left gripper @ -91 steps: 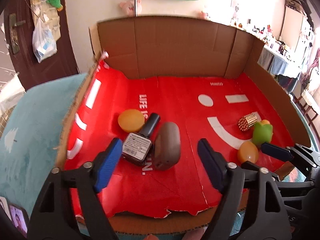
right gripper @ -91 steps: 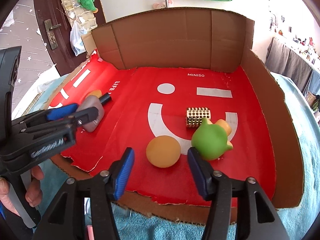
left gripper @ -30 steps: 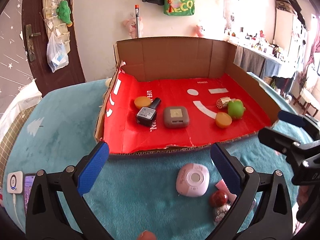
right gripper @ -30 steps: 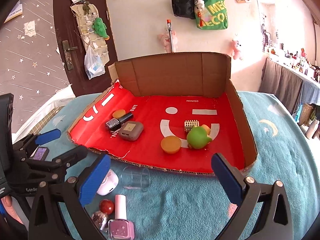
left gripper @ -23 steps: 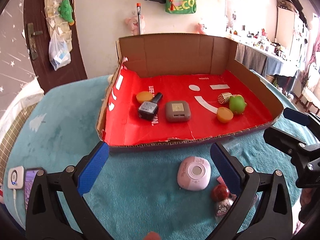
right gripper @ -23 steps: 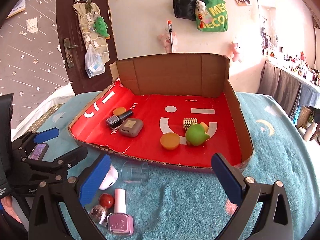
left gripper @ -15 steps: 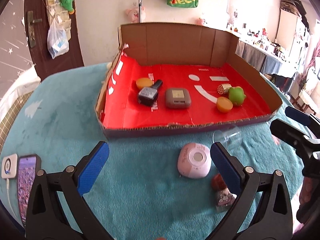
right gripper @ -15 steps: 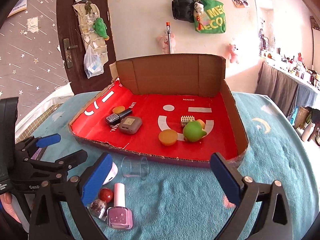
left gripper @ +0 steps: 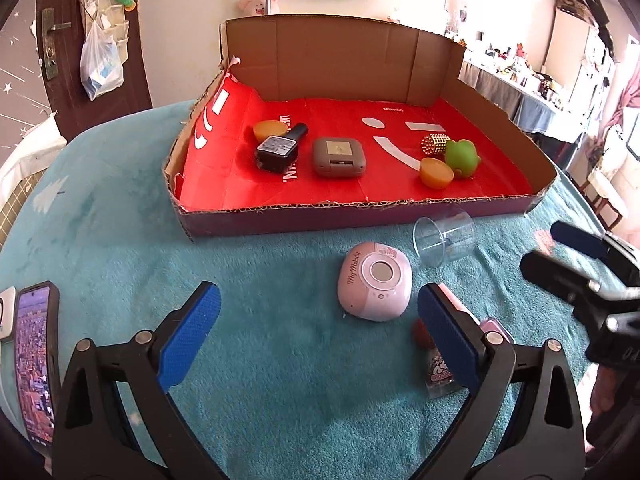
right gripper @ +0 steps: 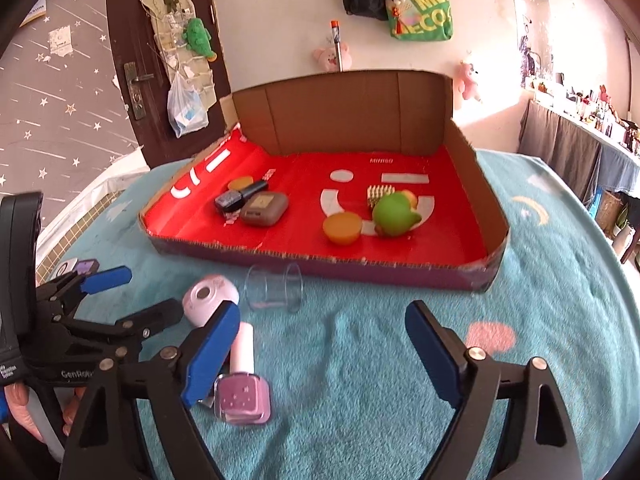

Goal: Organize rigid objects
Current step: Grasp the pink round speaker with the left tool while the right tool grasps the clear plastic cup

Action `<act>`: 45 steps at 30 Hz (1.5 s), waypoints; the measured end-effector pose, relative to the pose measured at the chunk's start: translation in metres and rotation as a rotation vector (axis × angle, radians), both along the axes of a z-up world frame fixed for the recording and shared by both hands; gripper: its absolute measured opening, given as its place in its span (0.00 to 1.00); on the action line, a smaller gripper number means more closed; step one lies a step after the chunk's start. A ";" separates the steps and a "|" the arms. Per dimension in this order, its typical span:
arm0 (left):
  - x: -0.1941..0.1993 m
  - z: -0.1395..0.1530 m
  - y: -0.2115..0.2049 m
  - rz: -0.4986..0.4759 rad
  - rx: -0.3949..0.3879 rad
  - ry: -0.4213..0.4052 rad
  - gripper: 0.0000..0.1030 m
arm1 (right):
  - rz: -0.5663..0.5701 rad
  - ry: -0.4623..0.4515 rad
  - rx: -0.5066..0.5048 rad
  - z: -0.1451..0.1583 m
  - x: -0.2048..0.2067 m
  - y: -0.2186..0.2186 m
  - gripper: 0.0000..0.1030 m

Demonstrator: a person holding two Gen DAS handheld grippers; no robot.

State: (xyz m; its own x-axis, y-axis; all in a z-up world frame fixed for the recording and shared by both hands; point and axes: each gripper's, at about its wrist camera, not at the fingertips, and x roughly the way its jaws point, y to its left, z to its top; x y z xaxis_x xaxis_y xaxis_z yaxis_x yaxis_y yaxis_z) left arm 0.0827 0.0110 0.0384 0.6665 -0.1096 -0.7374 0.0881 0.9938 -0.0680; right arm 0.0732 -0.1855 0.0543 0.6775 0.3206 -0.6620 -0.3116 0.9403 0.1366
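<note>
Teal fleece-covered counter (left gripper: pixel 120 216) carries a shallow cardboard tray with red lining (left gripper: pixel 360 206) that already holds a black nail-polish bottle (left gripper: pixel 279 148), a grey-brown square case (left gripper: pixel 339 157), two orange half-spheres (left gripper: pixel 436 173), a gold bead cube (left gripper: pixel 434 145) and a green rubber toy (left gripper: pixel 462 158). Still loose in front of the tray: pink rounded device (left gripper: pixel 375 281), clear plastic cup on its side (right gripper: pixel 274 287), pink nail-polish bottle with white cap (right gripper: pixel 243 388) and a small red ball (left gripper: pixel 420 330). Your left gripper (left gripper: pixel 318 342) has its fingers wide with nothing between them, just short of the pink device; your right gripper (right gripper: pixel 320 354) is closing, fingers well apart over bare fleece, the pink bottle just beside its left finger (right gripper: pixel 210 354).
</note>
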 end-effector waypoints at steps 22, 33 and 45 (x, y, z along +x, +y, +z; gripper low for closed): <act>0.021 -0.024 -0.014 -0.037 -0.011 0.074 0.88 | 0.049 0.112 0.100 -0.016 0.040 0.016 0.78; 0.028 -0.029 -0.013 -0.045 -0.024 0.098 0.86 | 0.063 0.179 0.127 -0.029 0.064 0.030 0.68; 0.022 -0.027 -0.029 -0.084 0.064 0.057 0.45 | 0.091 0.216 0.126 -0.038 0.070 0.038 0.45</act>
